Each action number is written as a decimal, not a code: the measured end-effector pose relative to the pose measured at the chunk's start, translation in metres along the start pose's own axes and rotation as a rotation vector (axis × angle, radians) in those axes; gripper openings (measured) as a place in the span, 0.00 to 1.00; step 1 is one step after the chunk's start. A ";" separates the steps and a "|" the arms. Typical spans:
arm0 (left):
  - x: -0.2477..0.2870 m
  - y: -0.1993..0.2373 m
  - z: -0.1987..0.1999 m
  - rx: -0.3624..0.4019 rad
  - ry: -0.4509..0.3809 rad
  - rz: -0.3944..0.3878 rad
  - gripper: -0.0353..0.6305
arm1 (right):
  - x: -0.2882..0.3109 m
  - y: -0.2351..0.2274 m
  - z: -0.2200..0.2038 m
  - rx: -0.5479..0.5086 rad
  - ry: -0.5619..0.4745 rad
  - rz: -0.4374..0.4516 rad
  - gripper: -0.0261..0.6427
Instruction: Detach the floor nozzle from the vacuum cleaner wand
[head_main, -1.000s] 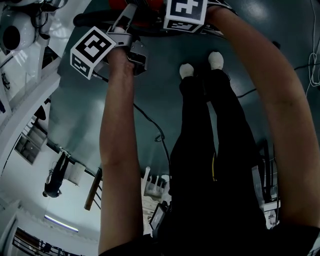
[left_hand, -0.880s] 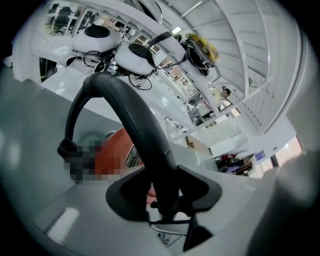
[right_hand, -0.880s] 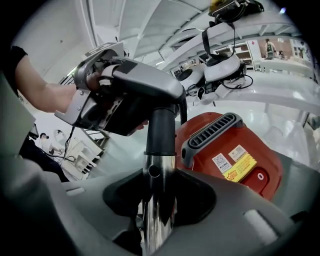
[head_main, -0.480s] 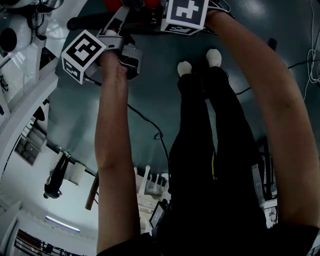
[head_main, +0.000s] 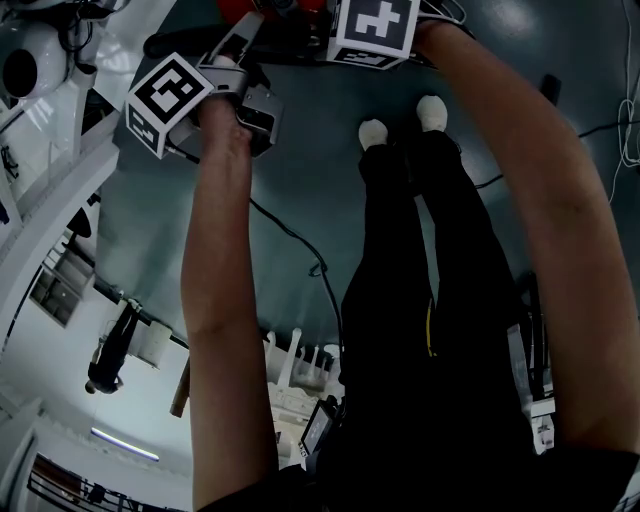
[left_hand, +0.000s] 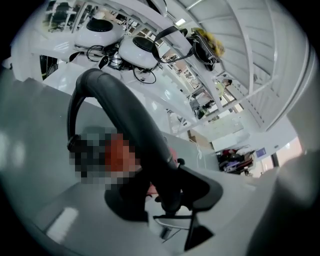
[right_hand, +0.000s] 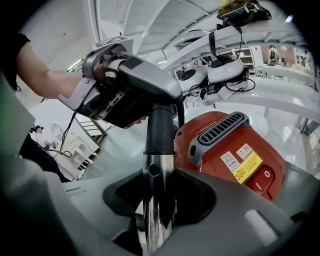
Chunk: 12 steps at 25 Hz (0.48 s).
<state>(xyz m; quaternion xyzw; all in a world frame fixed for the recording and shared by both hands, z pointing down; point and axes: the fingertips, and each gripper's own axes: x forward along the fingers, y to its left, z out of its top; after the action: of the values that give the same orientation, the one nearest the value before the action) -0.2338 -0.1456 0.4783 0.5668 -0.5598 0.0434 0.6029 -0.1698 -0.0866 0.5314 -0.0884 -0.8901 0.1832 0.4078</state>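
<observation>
While the black curved handle is clamped between the jaws of the left gripper, the chrome wand is gripped between the jaws of the right gripper, with the red vacuum body seen just beyond them, to the right.

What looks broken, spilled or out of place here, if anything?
Nothing stands out. The left gripper clamps the black curved handle, the right gripper clamps the chrome wand, and the red vacuum body beside it looks intact.
</observation>
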 end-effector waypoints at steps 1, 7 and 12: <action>-0.001 0.002 0.001 0.003 0.001 0.003 0.33 | 0.001 0.000 0.001 0.002 -0.003 -0.006 0.26; -0.004 -0.002 0.004 0.019 -0.018 -0.006 0.34 | -0.002 -0.001 0.003 -0.014 -0.020 -0.033 0.26; -0.007 0.001 0.002 -0.028 -0.026 -0.008 0.32 | -0.003 0.000 0.004 -0.031 -0.034 -0.078 0.26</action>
<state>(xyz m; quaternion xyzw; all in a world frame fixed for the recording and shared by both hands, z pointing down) -0.2381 -0.1422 0.4732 0.5609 -0.5659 0.0260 0.6037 -0.1714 -0.0885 0.5270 -0.0569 -0.9024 0.1551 0.3979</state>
